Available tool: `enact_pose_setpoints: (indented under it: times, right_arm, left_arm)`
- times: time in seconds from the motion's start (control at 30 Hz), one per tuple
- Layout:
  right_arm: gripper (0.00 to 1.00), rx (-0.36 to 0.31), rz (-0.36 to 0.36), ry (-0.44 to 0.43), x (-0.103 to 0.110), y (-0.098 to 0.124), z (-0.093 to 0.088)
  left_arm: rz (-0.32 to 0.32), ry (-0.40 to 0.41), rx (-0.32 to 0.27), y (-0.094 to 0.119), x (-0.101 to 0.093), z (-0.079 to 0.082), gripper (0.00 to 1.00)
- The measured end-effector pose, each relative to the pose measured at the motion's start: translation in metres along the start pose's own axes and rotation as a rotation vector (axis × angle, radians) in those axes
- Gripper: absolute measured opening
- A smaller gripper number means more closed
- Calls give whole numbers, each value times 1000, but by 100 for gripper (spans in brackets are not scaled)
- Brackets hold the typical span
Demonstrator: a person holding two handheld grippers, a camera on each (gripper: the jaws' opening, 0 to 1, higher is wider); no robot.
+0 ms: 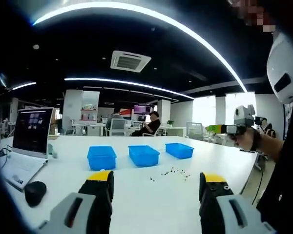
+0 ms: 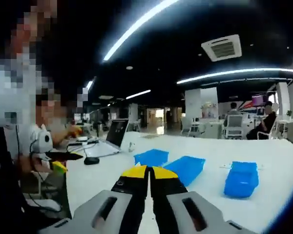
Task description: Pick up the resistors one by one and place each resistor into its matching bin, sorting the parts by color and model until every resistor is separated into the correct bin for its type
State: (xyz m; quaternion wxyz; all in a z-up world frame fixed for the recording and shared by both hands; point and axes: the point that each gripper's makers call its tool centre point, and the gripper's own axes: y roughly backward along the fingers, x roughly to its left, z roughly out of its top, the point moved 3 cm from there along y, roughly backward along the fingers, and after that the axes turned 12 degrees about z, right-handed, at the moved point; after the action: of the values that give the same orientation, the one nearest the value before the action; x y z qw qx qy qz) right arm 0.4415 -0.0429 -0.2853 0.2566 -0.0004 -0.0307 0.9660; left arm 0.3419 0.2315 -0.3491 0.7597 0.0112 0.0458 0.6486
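Three blue bins [image 1: 101, 157] [image 1: 143, 155] [image 1: 179, 150] stand in a row on the white table [image 1: 151, 200]. A scatter of small dark resistors [image 1: 173, 172] lies in front of the middle and right bins. My left gripper [image 1: 156, 179] hovers low over the near table, open, with nothing between its yellow-tipped jaws. A hand holds my right gripper [image 1: 219, 128] up in the air off the table's right side. In the right gripper view my right gripper [image 2: 149, 170] is shut, jaws touching, holding nothing. The same bins [image 2: 151, 157] [image 2: 185, 168] [image 2: 241, 179] lie beyond it.
An open laptop [image 1: 31, 131] and a black mouse [image 1: 35, 191] sit at the table's left end. The person's body [image 1: 283, 195] stands at the right table edge. Seated people and desks are far behind. The left gripper [image 2: 61, 161] shows beside the person.
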Motion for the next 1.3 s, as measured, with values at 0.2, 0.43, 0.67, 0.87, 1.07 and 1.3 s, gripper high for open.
enact_pose_setpoints:
  times: [0.2, 0.43, 0.67, 0.87, 1.07, 1.3]
  right_arm:
    - [5, 9, 52, 57, 10, -26, 10]
    - [5, 16, 156, 49, 1, -104, 21]
    - [5, 56, 218, 38, -22, -204, 14]
    - [5, 95, 207, 27, -40, -286, 1]
    - [5, 167, 158, 24, -48, -340, -24]
    - [5, 224, 133, 48, -48, -376, -43]
  left_arm:
    - [5, -15, 0, 3, 0, 3, 72]
    - [25, -14, -8, 7, 1, 3, 72]
    - [68, 3, -19, 11, 8, 4, 72]
    - [116, 0, -9, 12, 14, 1, 72]
    - [171, -44, -3, 14, 20, 2, 72]
    - [196, -39, -5, 13, 24, 4, 72]
